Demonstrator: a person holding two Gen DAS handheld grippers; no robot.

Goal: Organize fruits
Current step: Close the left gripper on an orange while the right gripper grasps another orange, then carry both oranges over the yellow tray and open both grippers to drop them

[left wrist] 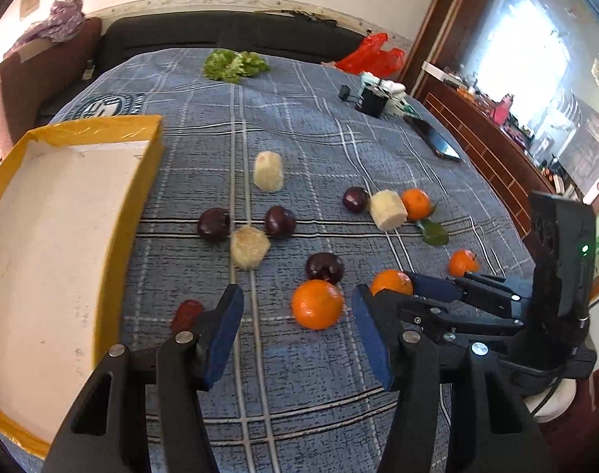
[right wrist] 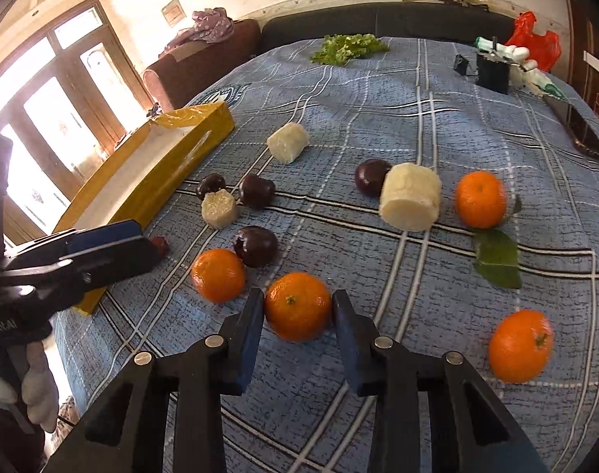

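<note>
Several mandarins, dark plums and pale peeled cylinder chunks lie scattered on a blue plaid cloth. My right gripper (right wrist: pixel 298 299) is shut on one mandarin (right wrist: pixel 298 309), a blue pad against each side; the left wrist view shows that fruit (left wrist: pixel 390 280) between those fingers. My left gripper (left wrist: pixel 296 295) stands open low over the cloth. Another mandarin (left wrist: pixel 317 304) sits just ahead of its tips, nearer the right finger and untouched. A small red fruit (left wrist: pixel 187 313) lies beside the left finger. A yellow box (left wrist: pixel 102 126) with a white inside stands at the left.
More mandarins (right wrist: pixel 480 199) (right wrist: pixel 520 345) and a green leaf (right wrist: pixel 496 256) lie to the right. Lettuce (left wrist: pixel 236 64), a black box (left wrist: pixel 372 102), a phone (left wrist: pixel 437 140) and a red bag (left wrist: pixel 372 55) sit at the far side. A dark sofa backs the table.
</note>
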